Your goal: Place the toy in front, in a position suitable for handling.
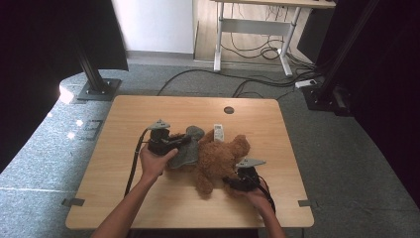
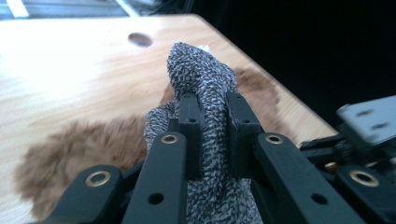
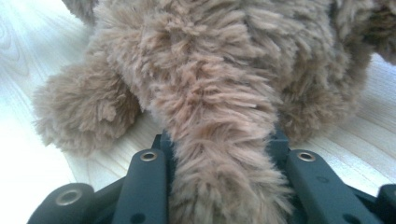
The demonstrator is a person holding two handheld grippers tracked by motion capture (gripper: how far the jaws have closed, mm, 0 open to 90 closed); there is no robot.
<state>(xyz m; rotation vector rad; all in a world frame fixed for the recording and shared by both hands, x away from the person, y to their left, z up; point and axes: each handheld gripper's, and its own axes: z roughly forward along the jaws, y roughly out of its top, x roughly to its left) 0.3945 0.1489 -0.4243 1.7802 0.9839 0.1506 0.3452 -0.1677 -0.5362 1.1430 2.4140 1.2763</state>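
Teddy bear (image 1: 220, 158) is lying at centre of the high view on the wooden table (image 1: 148, 111), brown plush, head toward the right; its face is not readable at this size. A grey knit garment (image 1: 189, 148) is sitting over its left part, so that part of the body is hidden. Left gripper (image 1: 184, 140) is showing centre left of the high view, jaws closed down on the grey knit garment (image 2: 205, 93); in the left gripper view the fabric is bunching up between the two black pads and rising above them, its lower end cut off by the bottom edge. Brown fur (image 2: 84, 149) is blurring out at lower left of that view. Right gripper (image 1: 229, 181) is sitting lower centre right in the high view, its jaw tips buried in fur. In the right gripper view a plush limb (image 3: 219, 154) is filling the gap between the jaws, which are clamped on it; the pads themselves are mostly covered by fur and the limb's end is cut off at the bottom, so which limb is hard to call. A small white object (image 1: 218, 132) is lying just above the bear, too small to identify. Round cable hole (image 1: 228, 110) is showing near the table's far edge. No containers on the table.
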